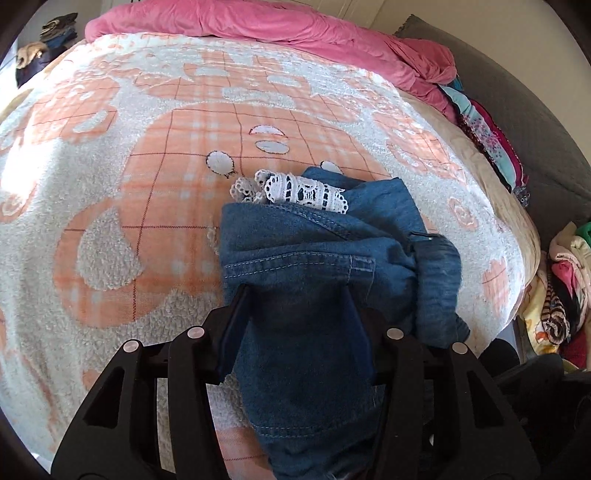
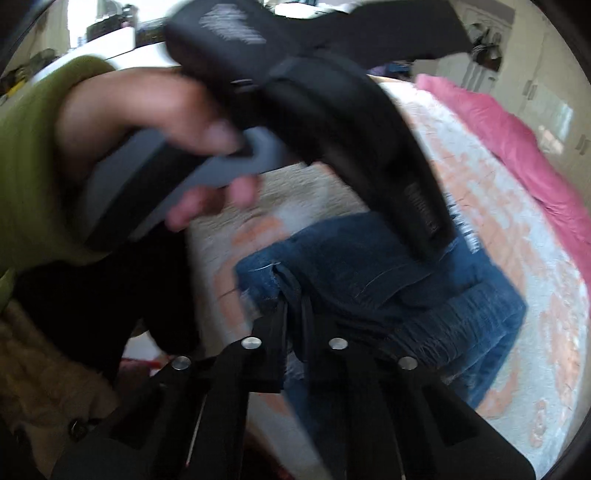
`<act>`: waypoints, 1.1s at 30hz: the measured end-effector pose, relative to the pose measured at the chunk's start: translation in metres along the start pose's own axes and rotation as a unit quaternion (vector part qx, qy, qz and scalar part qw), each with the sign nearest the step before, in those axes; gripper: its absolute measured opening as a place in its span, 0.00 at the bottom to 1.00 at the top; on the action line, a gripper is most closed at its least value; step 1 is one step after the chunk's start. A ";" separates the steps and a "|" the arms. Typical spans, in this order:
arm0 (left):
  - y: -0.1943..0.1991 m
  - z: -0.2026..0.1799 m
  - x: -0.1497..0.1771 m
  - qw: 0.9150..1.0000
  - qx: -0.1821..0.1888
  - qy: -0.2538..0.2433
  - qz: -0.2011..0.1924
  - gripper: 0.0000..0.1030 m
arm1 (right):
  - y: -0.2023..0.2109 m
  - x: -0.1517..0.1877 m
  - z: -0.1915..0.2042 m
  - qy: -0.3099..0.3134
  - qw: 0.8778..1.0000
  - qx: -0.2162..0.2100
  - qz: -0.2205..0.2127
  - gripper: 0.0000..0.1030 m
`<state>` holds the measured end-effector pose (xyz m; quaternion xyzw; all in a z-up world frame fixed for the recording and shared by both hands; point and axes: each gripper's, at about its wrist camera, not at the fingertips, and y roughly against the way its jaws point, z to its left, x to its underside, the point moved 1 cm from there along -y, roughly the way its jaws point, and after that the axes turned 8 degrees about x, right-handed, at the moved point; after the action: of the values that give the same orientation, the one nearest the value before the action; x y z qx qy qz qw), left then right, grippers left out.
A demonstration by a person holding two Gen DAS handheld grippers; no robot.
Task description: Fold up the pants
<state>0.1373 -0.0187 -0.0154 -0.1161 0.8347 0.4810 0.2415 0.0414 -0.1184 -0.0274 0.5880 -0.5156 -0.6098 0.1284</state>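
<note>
Blue denim pants with white lace trim lie bunched on the orange and white blanket. My left gripper is shut on a fold of the denim, which hangs down between its fingers. In the blurred right wrist view the pants lie on the blanket. My right gripper is shut on the pants' near edge. The other hand-held gripper, held by a hand in a green sleeve, crosses above the pants.
A pink duvet lies along the bed's far edge and shows in the right wrist view. Colourful clothes are piled at the right edge, more beside the bed. A grey headboard is at the right.
</note>
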 end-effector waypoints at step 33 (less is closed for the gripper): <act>0.039 -0.031 0.018 0.997 -0.005 -0.032 -0.065 0.52 | 0.082 0.064 -0.027 -0.223 0.970 0.003 -0.095 0.49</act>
<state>0.0959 -0.0246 0.0176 -0.1556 0.8148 0.4721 0.2982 0.0103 -0.2158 0.0052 0.4842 -0.4747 -0.7333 -0.0500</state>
